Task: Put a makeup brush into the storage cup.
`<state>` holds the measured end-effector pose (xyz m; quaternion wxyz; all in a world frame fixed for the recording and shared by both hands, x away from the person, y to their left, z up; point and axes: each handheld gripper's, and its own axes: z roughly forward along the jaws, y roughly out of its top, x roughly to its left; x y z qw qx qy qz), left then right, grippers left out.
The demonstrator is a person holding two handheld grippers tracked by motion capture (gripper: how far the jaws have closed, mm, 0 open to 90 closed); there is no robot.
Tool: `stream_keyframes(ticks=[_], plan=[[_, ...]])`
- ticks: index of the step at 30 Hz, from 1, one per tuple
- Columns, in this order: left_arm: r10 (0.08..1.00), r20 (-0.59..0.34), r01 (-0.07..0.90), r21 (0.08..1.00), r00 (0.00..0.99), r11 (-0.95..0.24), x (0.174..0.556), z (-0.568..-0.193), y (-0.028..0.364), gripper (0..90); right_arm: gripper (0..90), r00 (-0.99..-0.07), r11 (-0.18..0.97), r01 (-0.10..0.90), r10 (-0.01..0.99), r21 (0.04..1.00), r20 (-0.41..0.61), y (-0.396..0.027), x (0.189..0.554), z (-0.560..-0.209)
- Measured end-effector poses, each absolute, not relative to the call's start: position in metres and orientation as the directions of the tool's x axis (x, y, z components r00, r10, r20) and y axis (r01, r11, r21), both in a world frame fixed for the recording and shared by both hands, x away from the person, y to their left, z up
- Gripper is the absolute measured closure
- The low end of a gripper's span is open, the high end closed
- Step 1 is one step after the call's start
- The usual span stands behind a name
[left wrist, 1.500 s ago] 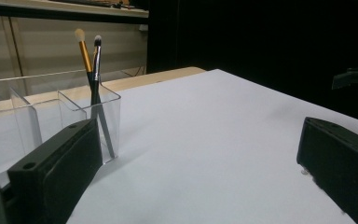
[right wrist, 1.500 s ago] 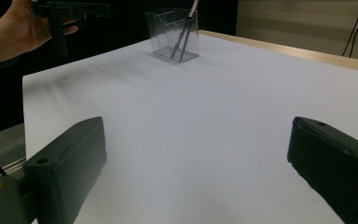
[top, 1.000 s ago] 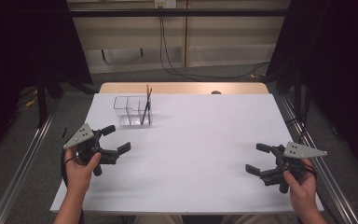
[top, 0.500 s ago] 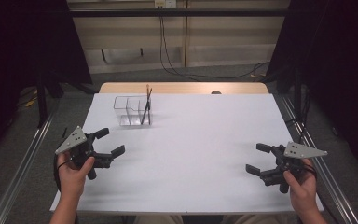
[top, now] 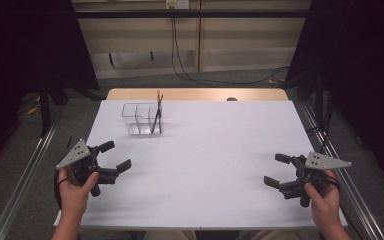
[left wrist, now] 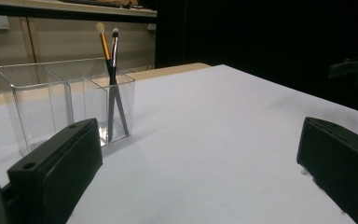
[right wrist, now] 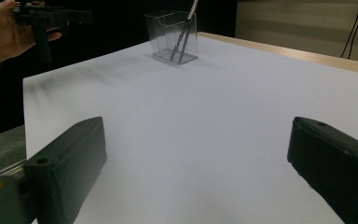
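- The holder (top: pixel 142 119) stands on the table (top: pixel 215 145), at its far left, near the back edge.
- Two brushes (top: pixel 156 118) stand tilted in the holder's right compartment; the left compartments are beside them.
- The left gripper (top: pixel 111 156) sits at the table's near left edge, in front of the holder and a little left of it, apart from it.
- The right gripper (top: pixel 277 170) sits at the near right edge, well apart from the holder.
- Bare table lies between the two grippers.
- Cables (top: pixel 190 65) lie on the floor behind the table.
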<state>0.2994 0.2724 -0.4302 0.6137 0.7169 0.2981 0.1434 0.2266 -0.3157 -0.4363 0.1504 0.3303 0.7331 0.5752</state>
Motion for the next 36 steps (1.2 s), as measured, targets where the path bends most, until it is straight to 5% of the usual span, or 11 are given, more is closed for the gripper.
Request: stream_keyframes(ticks=[36], plan=[[0.609, -0.163, 0.250, 0.967, 0.776, -0.059, 0.283, -0.434, 0.285, 0.0, 4.5, -0.738, 0.123, 0.299, 0.659, 0.946, 0.148, -0.315, 0.228, -0.436]])
